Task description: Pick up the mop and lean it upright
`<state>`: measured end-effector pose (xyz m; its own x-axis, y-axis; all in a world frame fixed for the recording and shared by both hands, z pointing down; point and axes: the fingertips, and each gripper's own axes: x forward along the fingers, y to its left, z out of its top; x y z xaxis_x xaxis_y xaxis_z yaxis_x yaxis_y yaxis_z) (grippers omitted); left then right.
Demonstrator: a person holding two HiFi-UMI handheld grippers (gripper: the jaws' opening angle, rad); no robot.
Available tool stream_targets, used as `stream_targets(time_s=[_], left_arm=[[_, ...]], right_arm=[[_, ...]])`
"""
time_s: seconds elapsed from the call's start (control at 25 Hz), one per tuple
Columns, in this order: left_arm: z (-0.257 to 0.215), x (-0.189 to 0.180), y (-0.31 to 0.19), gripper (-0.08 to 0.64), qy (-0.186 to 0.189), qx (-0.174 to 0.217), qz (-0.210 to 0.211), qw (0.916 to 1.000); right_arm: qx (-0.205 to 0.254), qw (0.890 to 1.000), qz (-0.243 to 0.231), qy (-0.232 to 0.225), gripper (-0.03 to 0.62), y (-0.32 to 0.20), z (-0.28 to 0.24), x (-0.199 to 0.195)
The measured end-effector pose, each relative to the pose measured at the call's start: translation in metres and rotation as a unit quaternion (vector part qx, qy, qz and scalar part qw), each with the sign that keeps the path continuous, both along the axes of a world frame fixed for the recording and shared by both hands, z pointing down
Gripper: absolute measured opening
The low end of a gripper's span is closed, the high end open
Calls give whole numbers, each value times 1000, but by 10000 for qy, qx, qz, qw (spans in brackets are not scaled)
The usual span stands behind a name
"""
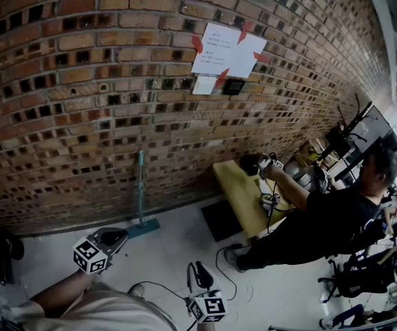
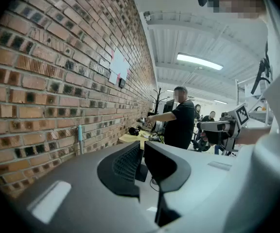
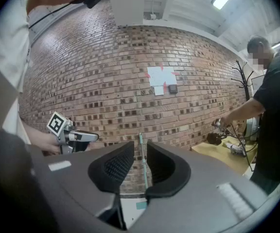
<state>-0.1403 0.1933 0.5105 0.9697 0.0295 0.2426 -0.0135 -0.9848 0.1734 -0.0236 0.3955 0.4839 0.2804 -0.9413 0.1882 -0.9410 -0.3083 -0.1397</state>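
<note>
Already the mop (image 1: 141, 192) stands upright against the far wall (image 1: 60, 116), nearer our left gripper (image 1: 118, 237) than our right gripper (image 1: 198, 272); both jaws sit slightly apart, empty.

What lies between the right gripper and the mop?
Only bare floor, as the head view shows; the right gripper is apart from the mop.

One mop (image 1: 140, 188), two grippers (image 1: 114, 238) (image 1: 198, 273), one yellow table (image 1: 242, 193)
</note>
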Motion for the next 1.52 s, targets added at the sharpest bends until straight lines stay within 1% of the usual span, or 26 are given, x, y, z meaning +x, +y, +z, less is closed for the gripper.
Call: stream_targets(time_s=[0.32,0.52,0.68,0.84,0.96,1.04,1.16,1.24,1.52], left_arm=[[5,-3,11,48,-44,-53,-3,10000],[5,-3,7,48,-64,-44,-9,10000],[13,-11,9,48,-177,-144,-15,9997],[2,-3,0,48,-4,-75,-46,10000],[-1,-5,0,48,-4,-55,-54,10000],[2,-4,1,48,-38,-33,-41,10000],[6,-6,-2,49,-96,-50,-75,9999],[9,-12,0,49,-146,-86,-123,9998],[3,-23,-5,51,-205,3,-265,9994]], right_arm=[[-48,10000,8,-40,77,9,7,-4],[-16,10000,58,-17,77,9,6,0],[-106,9997,162,-127,77,18,11,-6],[-16,9998,186,30,77,16,1,2],[47,9997,216,-32,77,16,-3,4],[117,9997,195,-55,77,11,-9,6],[159,9998,84,29,77,-2,-15,3],[135,9999,30,29,77,-4,-15,-1],[150,9999,12,-38,77,-6,-15,3]])
